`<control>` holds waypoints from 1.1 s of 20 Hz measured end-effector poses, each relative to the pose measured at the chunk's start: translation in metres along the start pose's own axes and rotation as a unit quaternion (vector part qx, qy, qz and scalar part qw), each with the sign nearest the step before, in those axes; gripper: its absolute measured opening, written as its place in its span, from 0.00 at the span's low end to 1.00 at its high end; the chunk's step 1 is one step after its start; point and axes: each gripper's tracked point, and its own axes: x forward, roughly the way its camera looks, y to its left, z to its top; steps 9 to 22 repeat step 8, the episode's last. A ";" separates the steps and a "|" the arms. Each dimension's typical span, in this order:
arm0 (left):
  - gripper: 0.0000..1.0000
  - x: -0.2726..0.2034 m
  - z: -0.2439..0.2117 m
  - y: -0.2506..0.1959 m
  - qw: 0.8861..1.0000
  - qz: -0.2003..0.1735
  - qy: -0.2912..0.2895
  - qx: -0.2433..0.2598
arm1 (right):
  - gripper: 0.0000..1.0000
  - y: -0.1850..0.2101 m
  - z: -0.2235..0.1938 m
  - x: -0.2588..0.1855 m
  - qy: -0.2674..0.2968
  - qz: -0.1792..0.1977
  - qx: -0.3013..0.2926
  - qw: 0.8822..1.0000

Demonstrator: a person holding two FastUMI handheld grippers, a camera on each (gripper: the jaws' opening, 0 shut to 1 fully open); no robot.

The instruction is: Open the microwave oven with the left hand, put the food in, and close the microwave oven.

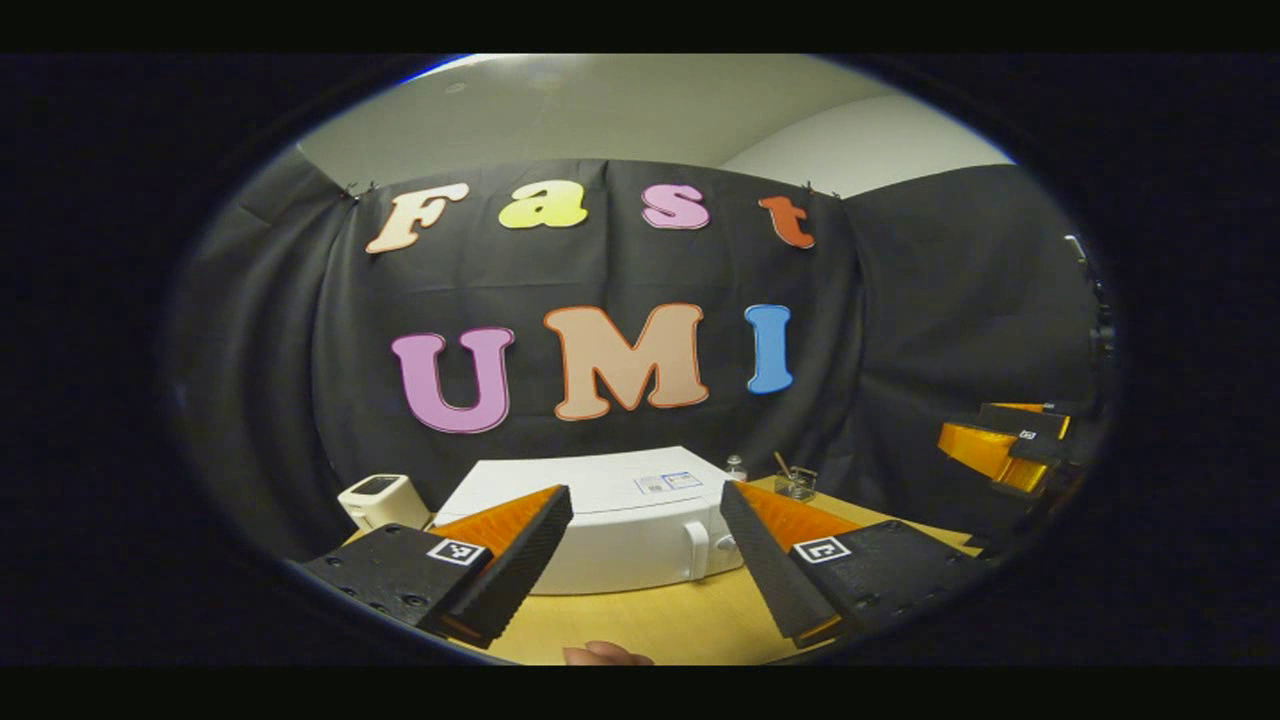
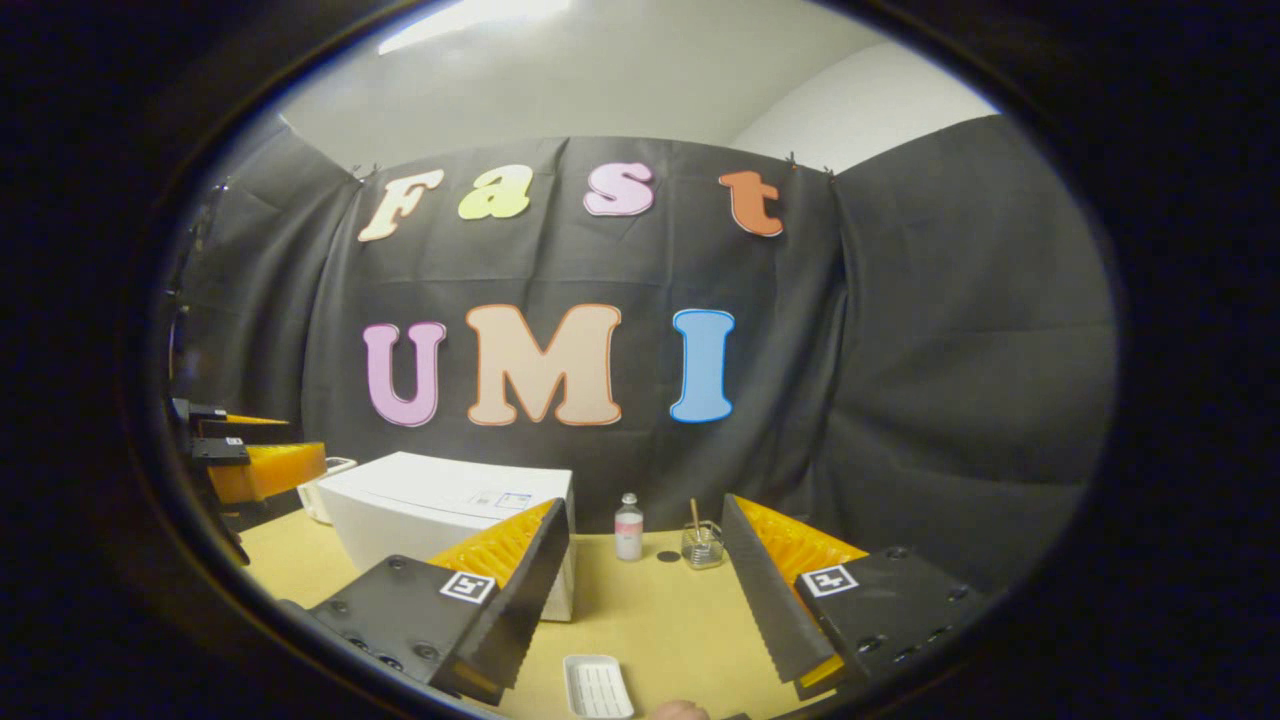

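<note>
The microwave oven [image 1: 610, 520] is a white box standing on the wooden table [image 1: 660, 620], door shut, its handle [image 1: 697, 548] at the right end of the front face. In the left gripper view it sits straight ahead, framed between the fingers of the left gripper [image 1: 645, 560], whose jaws stand wide apart, holding nothing and touching nothing. A small white device [image 1: 383, 500] stands just left of the oven, by the booth wall. To the far right in this view the right gripper [image 1: 1010, 445] hovers well apart from the oven.

In the right gripper view the right gripper [image 2: 645, 590] is likewise spread wide and empty, above the table [image 2: 650, 610]. The microwave oven [image 2: 450, 525] lies to its left, partly behind the left finger. A white food tray [image 2: 598, 686] lies on the near table edge, between and below the fingers, touched by neither. A small bottle [image 2: 628, 527] and a glass jar with a stick [image 2: 702, 543] stand farther back by the wall. The left gripper [image 2: 255, 460] shows at the far left.
</note>
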 end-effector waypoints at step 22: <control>0.97 -0.022 -0.001 0.004 1.000 0.021 0.008 -0.007 | 0.88 0.010 0.001 0.003 0.001 0.020 0.008 1.000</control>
